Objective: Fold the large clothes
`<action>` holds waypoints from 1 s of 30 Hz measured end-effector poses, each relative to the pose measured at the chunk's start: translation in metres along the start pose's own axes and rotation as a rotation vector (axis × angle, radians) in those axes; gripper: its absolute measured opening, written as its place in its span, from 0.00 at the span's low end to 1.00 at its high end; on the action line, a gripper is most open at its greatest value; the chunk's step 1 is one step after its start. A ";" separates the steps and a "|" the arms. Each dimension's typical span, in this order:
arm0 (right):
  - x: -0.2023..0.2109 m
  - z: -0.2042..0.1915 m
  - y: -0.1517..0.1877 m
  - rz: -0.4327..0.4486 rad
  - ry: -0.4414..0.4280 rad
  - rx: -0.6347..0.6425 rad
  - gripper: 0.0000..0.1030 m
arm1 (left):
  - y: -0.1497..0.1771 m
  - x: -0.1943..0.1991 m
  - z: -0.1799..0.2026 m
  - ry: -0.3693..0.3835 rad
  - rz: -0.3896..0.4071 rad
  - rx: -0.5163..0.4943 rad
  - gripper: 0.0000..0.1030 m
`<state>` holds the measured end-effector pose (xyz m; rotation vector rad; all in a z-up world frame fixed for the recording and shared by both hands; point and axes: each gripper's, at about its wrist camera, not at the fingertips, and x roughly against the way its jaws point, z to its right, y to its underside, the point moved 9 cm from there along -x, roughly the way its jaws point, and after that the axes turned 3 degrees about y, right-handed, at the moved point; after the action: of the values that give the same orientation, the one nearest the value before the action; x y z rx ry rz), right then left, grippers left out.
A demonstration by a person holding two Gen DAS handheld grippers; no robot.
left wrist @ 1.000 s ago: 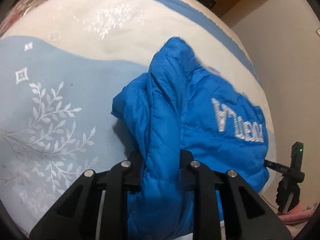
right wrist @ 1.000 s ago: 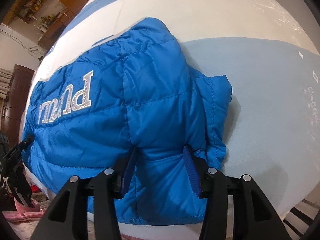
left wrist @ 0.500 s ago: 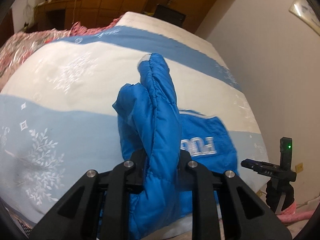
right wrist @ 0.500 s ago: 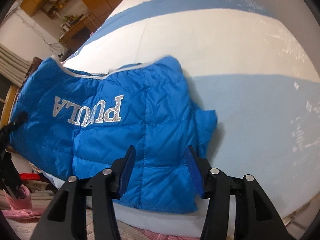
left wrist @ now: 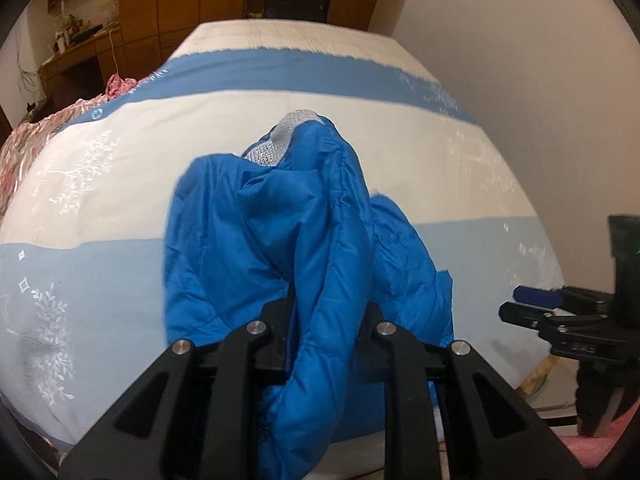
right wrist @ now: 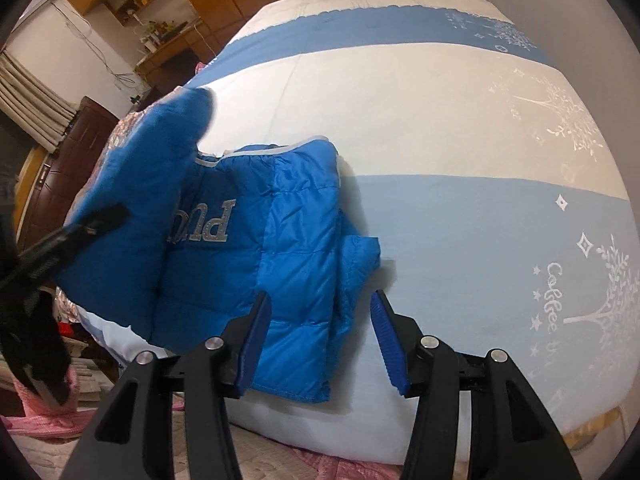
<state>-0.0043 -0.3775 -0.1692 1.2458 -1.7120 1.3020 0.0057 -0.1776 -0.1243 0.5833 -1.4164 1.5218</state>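
You had the left gripper clamped on a raised fold of the blue padded jacket, lifting that side to carry it over, while the right gripper hovered half-open and empty above the part lying on the bed.

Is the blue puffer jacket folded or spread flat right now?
Partly folded: the blue puffer jacket mostly lies on the bed, one side lifted in the left gripper.

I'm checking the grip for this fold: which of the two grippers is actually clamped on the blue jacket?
The left gripper: it pinches a lifted fold of the blue jacket. The right gripper stands open, its blue pads clear of the fabric.
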 end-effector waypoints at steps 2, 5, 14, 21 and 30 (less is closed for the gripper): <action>-0.002 0.003 0.000 0.000 -0.009 0.000 0.51 | 0.006 -0.017 0.005 0.002 -0.033 0.010 0.18; -0.004 0.009 0.002 -0.003 -0.015 0.000 0.51 | 0.013 -0.037 0.010 0.029 -0.073 0.030 0.20; -0.014 0.024 0.002 -0.020 -0.025 -0.025 0.51 | 0.039 -0.088 0.006 0.143 -0.150 0.097 0.23; -0.029 0.019 -0.001 -0.041 -0.029 -0.026 0.51 | 0.052 -0.098 0.008 0.133 -0.141 0.069 0.25; -0.020 -0.014 -0.031 0.011 -0.032 0.028 0.55 | 0.044 -0.025 0.037 0.408 -0.135 0.025 0.60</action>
<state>0.0306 -0.3599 -0.1722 1.2817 -1.7308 1.3224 -0.0306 -0.2154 -0.1588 0.3482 -1.0269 1.4529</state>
